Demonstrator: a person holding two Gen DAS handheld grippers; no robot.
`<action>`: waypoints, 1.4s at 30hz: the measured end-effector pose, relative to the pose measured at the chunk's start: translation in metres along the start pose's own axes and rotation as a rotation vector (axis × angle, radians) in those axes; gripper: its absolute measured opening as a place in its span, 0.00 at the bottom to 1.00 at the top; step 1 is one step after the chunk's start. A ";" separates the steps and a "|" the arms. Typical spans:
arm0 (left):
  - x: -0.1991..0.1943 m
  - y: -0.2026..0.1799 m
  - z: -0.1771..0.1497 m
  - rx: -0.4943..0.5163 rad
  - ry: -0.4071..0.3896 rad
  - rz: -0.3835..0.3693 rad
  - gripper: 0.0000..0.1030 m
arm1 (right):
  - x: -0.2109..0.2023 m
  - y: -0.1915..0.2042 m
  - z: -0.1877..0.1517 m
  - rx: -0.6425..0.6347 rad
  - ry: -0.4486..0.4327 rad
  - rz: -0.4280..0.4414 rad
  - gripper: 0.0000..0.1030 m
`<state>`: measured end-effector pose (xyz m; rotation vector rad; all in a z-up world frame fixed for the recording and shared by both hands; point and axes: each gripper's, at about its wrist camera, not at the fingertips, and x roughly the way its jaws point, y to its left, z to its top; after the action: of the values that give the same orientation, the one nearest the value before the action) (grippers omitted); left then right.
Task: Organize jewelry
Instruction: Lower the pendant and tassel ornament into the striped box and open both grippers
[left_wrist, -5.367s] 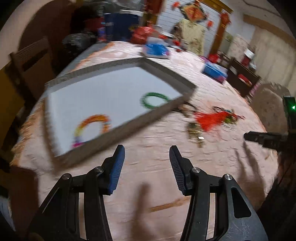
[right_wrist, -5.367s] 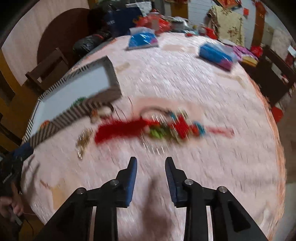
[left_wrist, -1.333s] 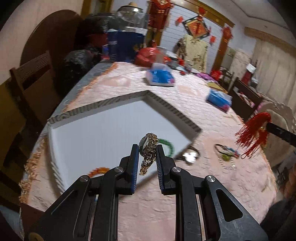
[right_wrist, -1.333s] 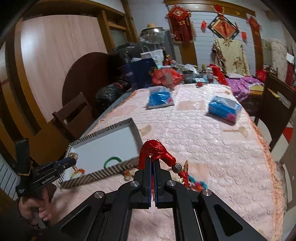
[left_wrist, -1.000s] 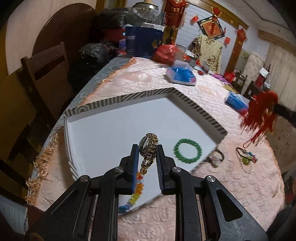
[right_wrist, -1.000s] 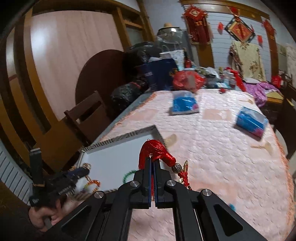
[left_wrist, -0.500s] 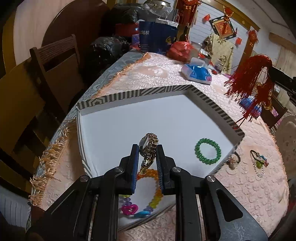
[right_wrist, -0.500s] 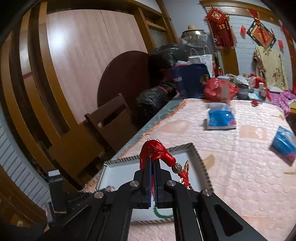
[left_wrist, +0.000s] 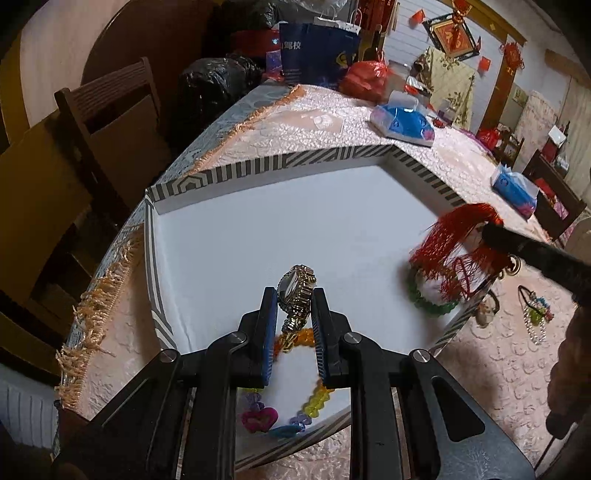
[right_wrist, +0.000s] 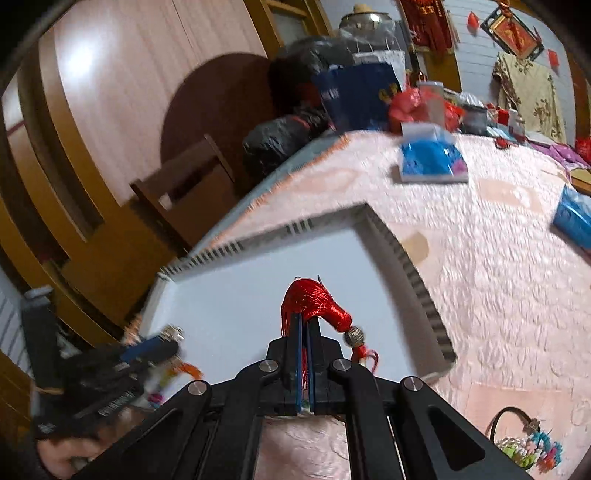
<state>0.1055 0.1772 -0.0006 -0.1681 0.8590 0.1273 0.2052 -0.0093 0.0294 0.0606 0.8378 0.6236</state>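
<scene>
Jewelry count: one gold watch (left_wrist: 297, 291) clamped upright in the left gripper (left_wrist: 294, 314), one red tassel charm (right_wrist: 317, 306) pinched tight in the right gripper (right_wrist: 304, 332), both over the one striped-rim tray (left_wrist: 258, 168) at frame centre. Two bracelets lie inside it: a green one (left_wrist: 430, 301) at right and a rainbow one (left_wrist: 295, 391) low centre. Two more bead pieces (left_wrist: 533, 314) sit on the pink tablecloth (left_wrist: 498, 369), far right. Half a second ago the tassel hung above the tray's far corner; now it brushes the green bracelet.
</scene>
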 end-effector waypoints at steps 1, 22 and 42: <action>0.001 0.000 -0.001 0.003 0.002 0.004 0.16 | 0.004 -0.002 -0.003 -0.003 0.015 -0.012 0.01; 0.017 0.003 -0.010 0.011 0.044 0.060 0.16 | 0.027 -0.009 -0.032 -0.009 0.052 -0.054 0.01; 0.020 0.004 -0.010 0.015 0.057 0.067 0.30 | 0.031 -0.003 -0.032 0.007 0.066 -0.018 0.19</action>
<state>0.1102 0.1801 -0.0225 -0.1295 0.9223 0.1795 0.2000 -0.0013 -0.0142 0.0389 0.9030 0.6089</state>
